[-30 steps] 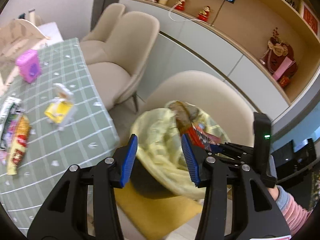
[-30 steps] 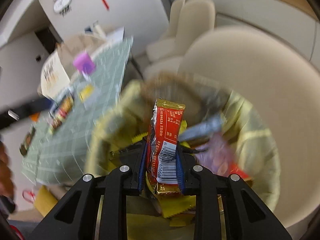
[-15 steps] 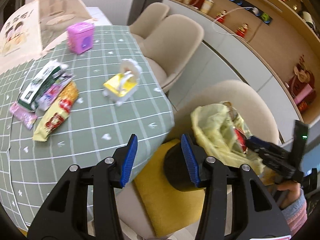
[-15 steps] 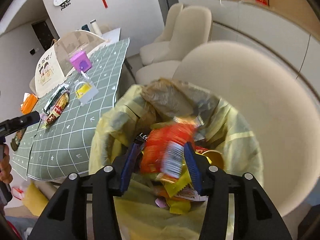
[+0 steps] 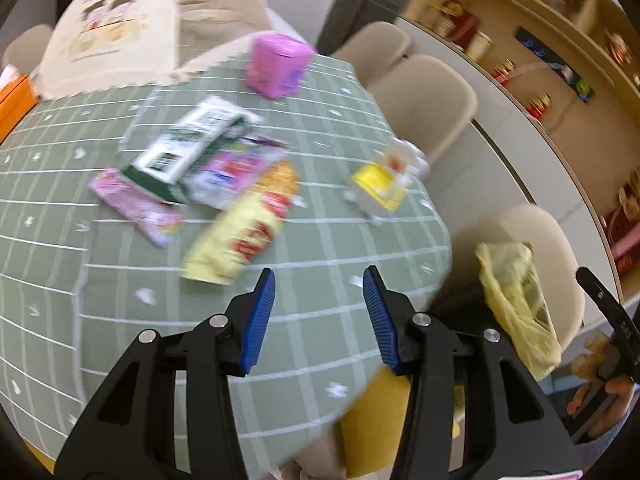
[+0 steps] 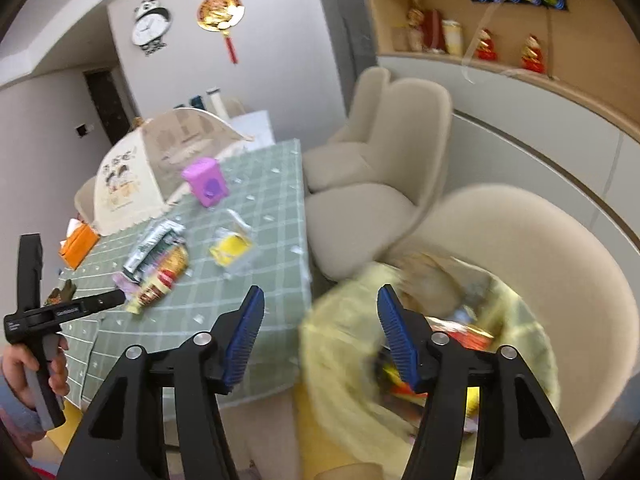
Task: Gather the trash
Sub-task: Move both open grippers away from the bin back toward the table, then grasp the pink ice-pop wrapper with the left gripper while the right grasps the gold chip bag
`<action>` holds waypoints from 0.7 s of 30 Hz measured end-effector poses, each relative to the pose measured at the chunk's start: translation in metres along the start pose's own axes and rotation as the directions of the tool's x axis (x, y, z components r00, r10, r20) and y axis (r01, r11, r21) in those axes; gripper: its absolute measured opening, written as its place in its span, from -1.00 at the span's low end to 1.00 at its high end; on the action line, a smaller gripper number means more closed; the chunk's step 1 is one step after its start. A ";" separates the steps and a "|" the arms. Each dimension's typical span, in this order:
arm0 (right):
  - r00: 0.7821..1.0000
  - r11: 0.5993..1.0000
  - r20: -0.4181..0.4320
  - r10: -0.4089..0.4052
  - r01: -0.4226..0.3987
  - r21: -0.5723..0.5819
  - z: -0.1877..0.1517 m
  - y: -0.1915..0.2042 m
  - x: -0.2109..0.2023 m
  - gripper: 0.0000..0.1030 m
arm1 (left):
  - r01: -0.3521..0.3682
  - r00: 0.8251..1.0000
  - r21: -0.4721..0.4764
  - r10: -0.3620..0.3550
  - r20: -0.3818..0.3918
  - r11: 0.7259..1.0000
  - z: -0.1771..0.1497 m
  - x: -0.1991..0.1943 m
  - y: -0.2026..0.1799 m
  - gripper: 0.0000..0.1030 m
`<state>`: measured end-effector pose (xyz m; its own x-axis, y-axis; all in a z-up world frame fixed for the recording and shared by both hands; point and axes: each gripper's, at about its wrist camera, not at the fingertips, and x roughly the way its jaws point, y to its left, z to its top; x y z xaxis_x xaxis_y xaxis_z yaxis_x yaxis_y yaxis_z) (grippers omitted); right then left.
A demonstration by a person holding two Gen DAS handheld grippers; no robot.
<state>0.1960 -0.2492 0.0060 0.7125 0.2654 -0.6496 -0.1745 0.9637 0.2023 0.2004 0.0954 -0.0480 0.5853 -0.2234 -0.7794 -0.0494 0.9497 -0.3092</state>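
Note:
Several wrappers lie on the green checked tablecloth point(image 5: 328, 240): a yellow-and-red snack bag point(image 5: 244, 228), a green-and-white pack point(image 5: 188, 148), a pink wrapper point(image 5: 136, 204) and a yellow packet in clear plastic point(image 5: 380, 180). My left gripper point(image 5: 319, 316) is open and empty above the table's near edge, just short of the snack bag. The yellow-lined trash bin point(image 6: 440, 344) sits on a beige chair and holds wrappers. My right gripper point(image 6: 320, 332) is open and empty above the bin's left rim. The bin also shows in the left wrist view point(image 5: 516, 296).
A pink box point(image 5: 278, 64) and a cream food cover point(image 5: 120, 24) stand at the table's far side. An orange tissue box point(image 6: 80, 244) is at the far left. Beige chairs point(image 6: 380, 168) line the table's right side, with cabinets and shelves behind.
My right gripper opened and dropped the red wrapper into the bin, then lifted and turned left. My left gripper swung from the bin over to the table wrappers.

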 end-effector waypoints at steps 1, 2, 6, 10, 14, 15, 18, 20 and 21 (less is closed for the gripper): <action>1.000 1.000 -0.010 0.002 -0.002 -0.019 0.003 0.012 0.007 0.09 | -0.006 1.000 -0.014 0.006 0.007 1.000 0.004 -0.002 0.012 -0.16; 1.000 0.999 -0.020 0.010 -0.010 -0.032 0.005 0.024 0.014 0.09 | -0.012 1.000 -0.028 0.013 0.015 1.000 0.009 -0.003 0.026 -0.16; 0.999 0.998 -0.036 0.036 -0.038 -0.058 0.010 0.064 0.035 0.09 | -0.039 0.998 -0.052 0.041 0.038 0.998 0.027 -0.008 0.071 -0.16; 0.997 0.993 -0.039 0.068 -0.071 -0.095 0.016 0.108 0.057 0.09 | -0.060 0.997 -0.069 0.064 0.047 0.996 0.043 -0.009 0.112 -0.15; 0.995 0.994 -0.084 0.052 -0.059 -0.089 0.015 0.139 0.081 0.09 | -0.052 0.997 -0.047 0.055 0.048 0.998 0.055 -0.005 0.142 -0.16; 0.994 0.994 -0.092 0.058 -0.066 -0.090 0.014 0.144 0.085 0.09 | -0.040 0.998 -0.035 0.042 0.044 0.999 0.057 -0.003 0.148 -0.15; 0.991 0.991 -0.114 0.074 -0.086 -0.103 0.009 0.162 0.097 0.09 | -0.004 1.000 -0.010 0.004 0.008 1.000 0.060 0.006 0.158 -0.15; 0.990 0.988 -0.122 0.073 -0.088 -0.125 0.006 0.174 0.103 0.09 | 0.000 1.000 -0.013 0.000 -0.011 1.000 0.058 0.011 0.163 -0.15; 0.990 0.988 -0.123 0.072 -0.088 -0.130 0.004 0.178 0.106 0.09 | 0.001 1.000 -0.023 -0.002 -0.019 1.000 0.056 0.014 0.167 -0.15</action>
<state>0.2434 -0.0494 -0.0237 0.6089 0.3354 -0.7188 -0.3230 0.9325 0.1615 0.2451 0.2629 -0.0800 0.5699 -0.2293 -0.7891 -0.0671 0.9441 -0.3228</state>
